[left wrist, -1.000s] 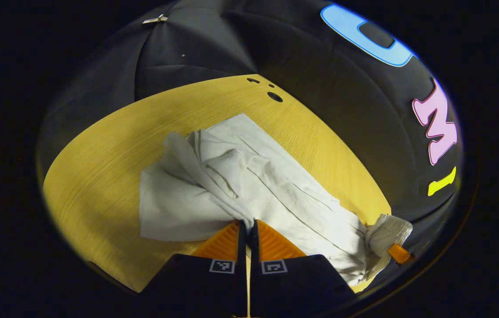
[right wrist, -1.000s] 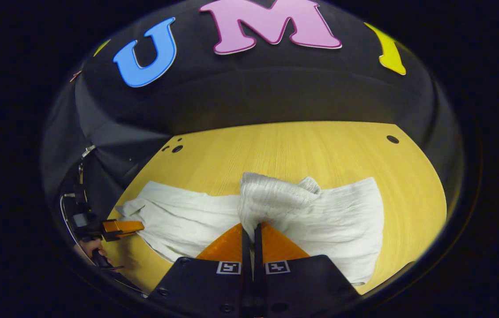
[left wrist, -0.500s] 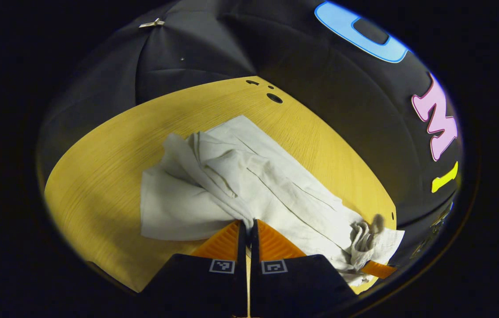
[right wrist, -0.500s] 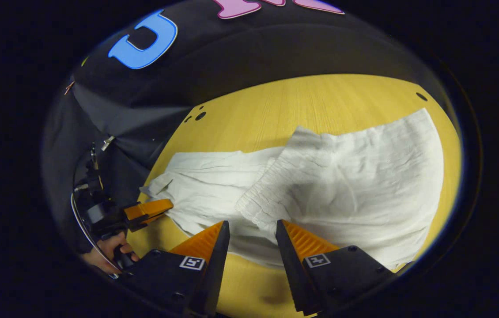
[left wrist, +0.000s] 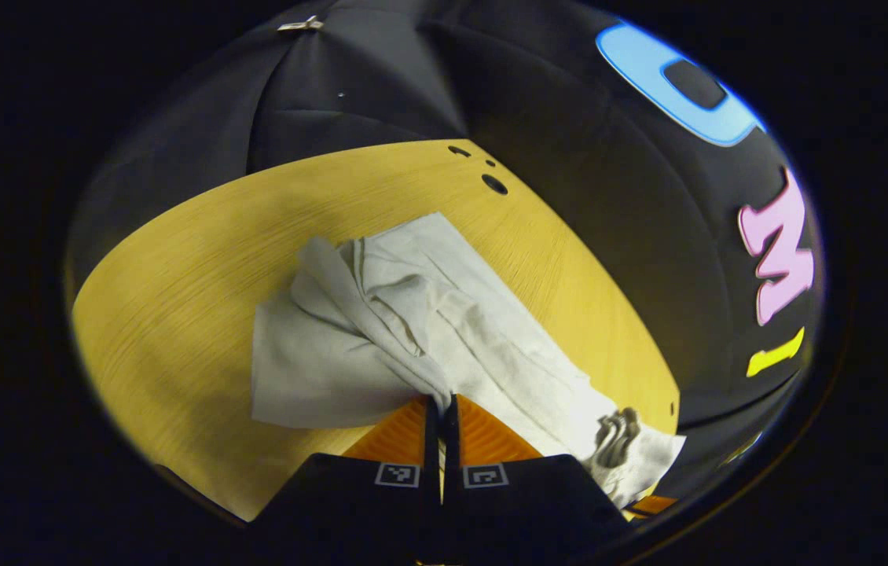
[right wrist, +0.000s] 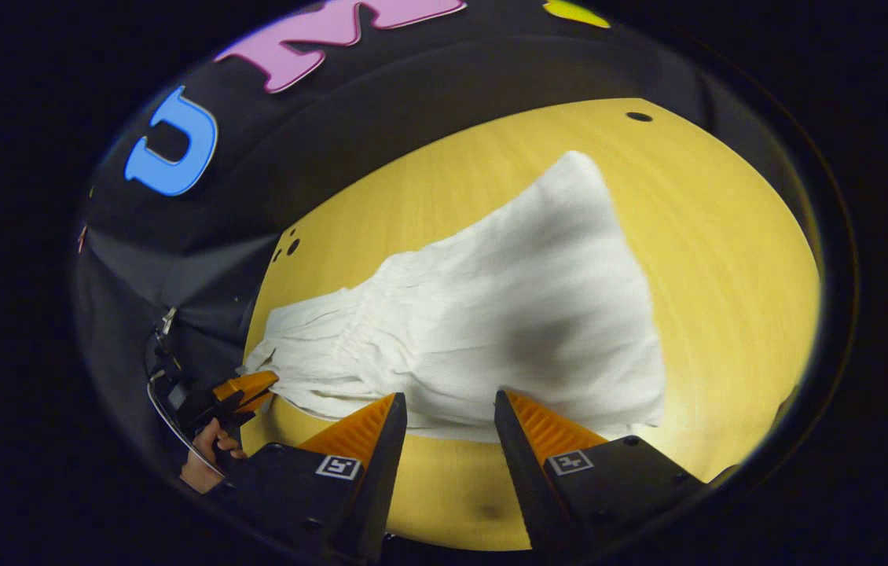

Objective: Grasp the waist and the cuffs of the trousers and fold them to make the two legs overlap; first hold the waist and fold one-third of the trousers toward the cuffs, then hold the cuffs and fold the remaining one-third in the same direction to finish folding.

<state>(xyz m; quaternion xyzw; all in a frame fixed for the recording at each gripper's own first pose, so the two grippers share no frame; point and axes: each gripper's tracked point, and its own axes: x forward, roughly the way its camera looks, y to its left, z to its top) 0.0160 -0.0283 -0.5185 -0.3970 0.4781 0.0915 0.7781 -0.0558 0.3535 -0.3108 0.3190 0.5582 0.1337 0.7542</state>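
One pair of white trousers [right wrist: 491, 314] is seen lying on a yellow wood-grain table [right wrist: 727, 259], with the waist end already folded over toward the cuffs and the cloth spread flat across the middle of the tabletop. In the left gripper view, the cuff end of the trousers [left wrist: 381, 330] is pinched between the left gripper [left wrist: 442, 409], whose two fingers are pressed together on a bunched ridge of fabric at the near edge of the cloth. The same gripper [right wrist: 251, 387] is seen far off in the right gripper view, at the garment's far left end, held by a hand [right wrist: 212, 452]. The right gripper [right wrist: 444, 413] is held just above the near edge of the folded cloth with its fingers spread apart and nothing between them; the table surface shows in the gap. No brand name or readable label is visible on the trousers; small square black-and-white marker tags are carried on the gripper bodies, two in each view. Small dark holes are seen in the tabletop: three near the far corner [left wrist: 493, 184] in the left gripper view and one [right wrist: 638, 116] near the far edge in the right gripper view.
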